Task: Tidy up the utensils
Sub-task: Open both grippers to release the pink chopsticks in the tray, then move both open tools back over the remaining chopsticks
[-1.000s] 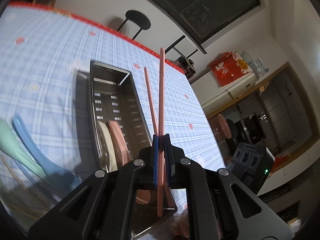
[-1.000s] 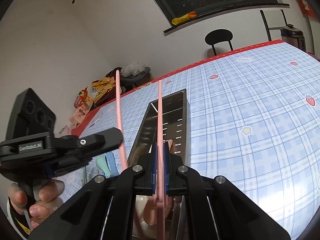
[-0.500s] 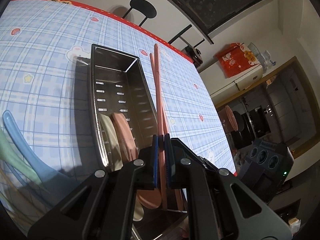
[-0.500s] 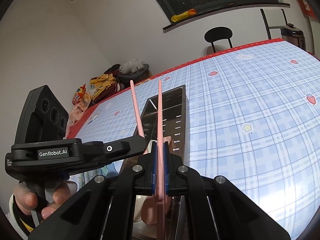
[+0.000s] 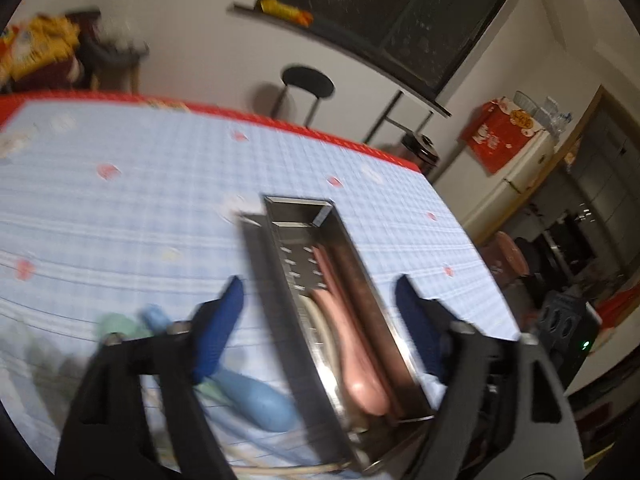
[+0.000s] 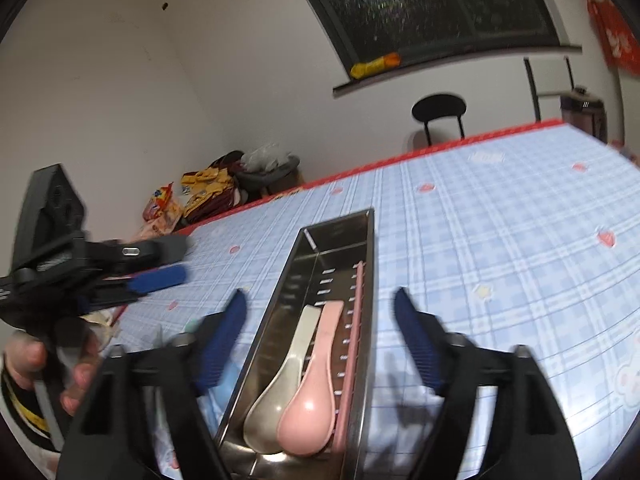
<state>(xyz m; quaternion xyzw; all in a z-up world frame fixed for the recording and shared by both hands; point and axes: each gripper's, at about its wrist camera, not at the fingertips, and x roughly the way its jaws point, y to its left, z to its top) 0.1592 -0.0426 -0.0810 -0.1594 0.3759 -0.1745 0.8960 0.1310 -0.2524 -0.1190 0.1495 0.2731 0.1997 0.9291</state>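
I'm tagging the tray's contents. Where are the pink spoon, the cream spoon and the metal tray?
pink spoon (image 6: 308,426): right wrist view, on its bowl.
cream spoon (image 6: 262,420): right wrist view, on its bowl.
metal tray (image 6: 370,248): right wrist view, on its right wall near the far end.

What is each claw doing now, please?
Left claw: opening, holding nothing.
Right claw: opening, holding nothing; pink chopsticks lie in the steel tray.

Blue checked tablecloth (image 6: 500,240), red border at far edge. Black stool (image 6: 439,109) beyond far edge. Snack bags (image 6: 200,188) against wall past far-left corner. Dark window (image 6: 432,4) above.
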